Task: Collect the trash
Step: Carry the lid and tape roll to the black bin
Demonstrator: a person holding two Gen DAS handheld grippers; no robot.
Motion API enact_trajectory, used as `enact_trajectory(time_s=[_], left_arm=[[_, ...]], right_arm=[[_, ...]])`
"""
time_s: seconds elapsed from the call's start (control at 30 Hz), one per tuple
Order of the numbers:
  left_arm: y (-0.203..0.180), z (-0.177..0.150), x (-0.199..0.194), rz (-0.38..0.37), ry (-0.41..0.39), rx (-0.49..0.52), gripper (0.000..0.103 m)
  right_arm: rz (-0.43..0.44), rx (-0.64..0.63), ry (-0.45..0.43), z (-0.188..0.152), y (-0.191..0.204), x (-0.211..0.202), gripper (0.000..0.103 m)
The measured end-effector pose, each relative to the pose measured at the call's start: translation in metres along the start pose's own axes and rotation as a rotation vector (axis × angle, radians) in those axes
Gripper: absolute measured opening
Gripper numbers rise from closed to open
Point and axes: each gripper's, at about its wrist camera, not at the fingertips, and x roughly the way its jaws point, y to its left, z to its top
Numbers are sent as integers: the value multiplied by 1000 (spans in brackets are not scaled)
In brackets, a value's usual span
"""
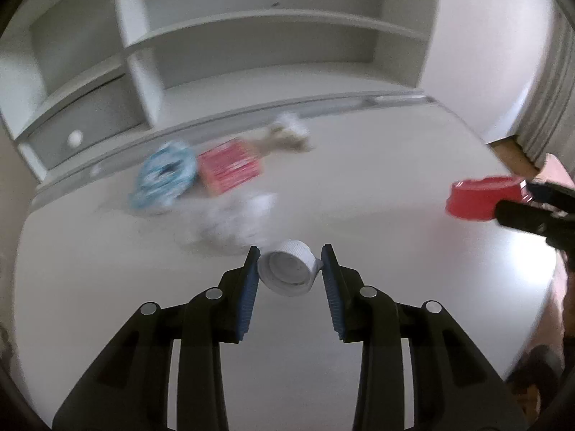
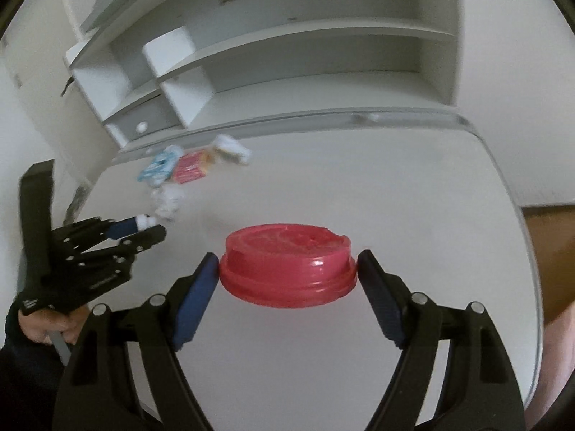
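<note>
Sitting right between the left claw's blue pads is a white cap, tilted with its hollow side toward the camera. The left pad is touching it, and the cap's little side tab meets the right pad, so the cap looks clamped and lifted a bit off the table.

The right claw is clenched on a red lid, dome side up. Both pads are pressed against the lid's rim, one on each side, and the lid is held above the white tabletop.

More trash is seen farther back near the table's far edge, all blurred: a blue wrapper, a red packet just beside it, some crumpled white stuff nearer the cap, and a pale scrap behind the packet. A white shelf unit is seen beyond the table.
</note>
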Motion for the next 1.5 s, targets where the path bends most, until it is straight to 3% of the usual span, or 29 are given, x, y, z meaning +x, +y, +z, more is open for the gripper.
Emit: enact_trajectory(time_s=[0.23,0.43,0.67,0.83,0.97,1.17,1.5], left_arm=[[-88,14,-3,-124,-21,110,34],[-200,21,-5,-302,-23,266,34],[-340,0,-9,-530,17,500,34],[-411,-25,-11,-627,55,605,34],[-444,-45,-6,-668,88,671,34],[-476,-64,16,-666,138,718,34],[-511,-75,53,-643,209,730,34]], right_arm=[[-111,104,-52,-37,-64,-51,76],[-267,267,-113,-93,-142,-122,76],[-435,494,-124,-178,-233,-187,76],[-492,624,-90,-233,-279,-201,76],[-499,705,-52,-267,-305,-194,76],[-477,790,-20,-303,-335,-186,76],[-441,835,21,-318,-364,-173,78]])
